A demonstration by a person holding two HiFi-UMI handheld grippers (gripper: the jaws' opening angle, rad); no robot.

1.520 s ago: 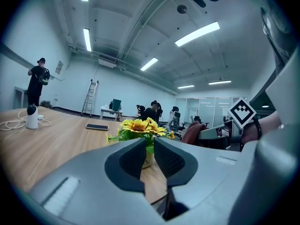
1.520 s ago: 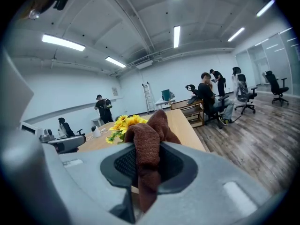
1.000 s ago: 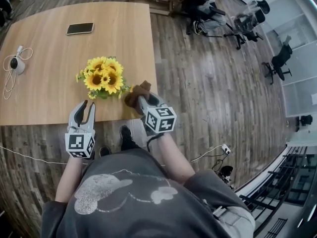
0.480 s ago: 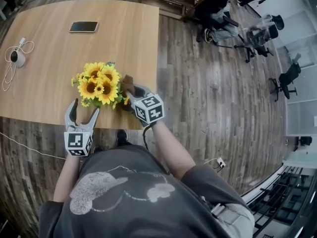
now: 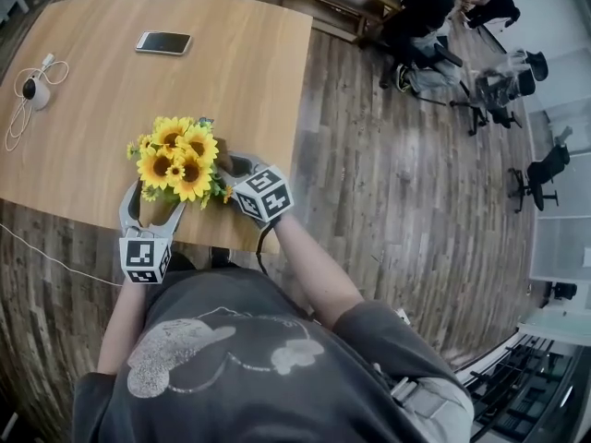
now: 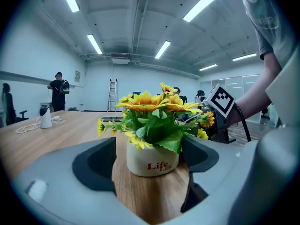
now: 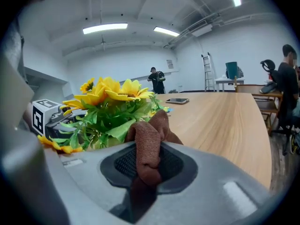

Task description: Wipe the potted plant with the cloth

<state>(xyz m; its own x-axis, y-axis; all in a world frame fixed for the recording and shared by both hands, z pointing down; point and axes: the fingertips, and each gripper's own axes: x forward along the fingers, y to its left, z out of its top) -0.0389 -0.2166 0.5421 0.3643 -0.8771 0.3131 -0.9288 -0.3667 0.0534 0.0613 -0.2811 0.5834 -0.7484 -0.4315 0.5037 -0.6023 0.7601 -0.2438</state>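
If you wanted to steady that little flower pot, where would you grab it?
Probably by the cream pot's round wall, below the sunflowers, coming in level from the table's near edge. The blooms overhang its top, so the way from above is blocked. The left gripper's jaws, opening, face it without touching.

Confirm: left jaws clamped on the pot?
No, the left gripper's jaws are opening, and the pot stands between them with a visible gap beside it.

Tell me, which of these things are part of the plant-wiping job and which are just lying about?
In the job: potted plant; brown cloth, clamped in the right gripper; left gripper, jaws opening, the pot between them, unpressed.
Lying about: phone and white corded device on the table; office chairs.
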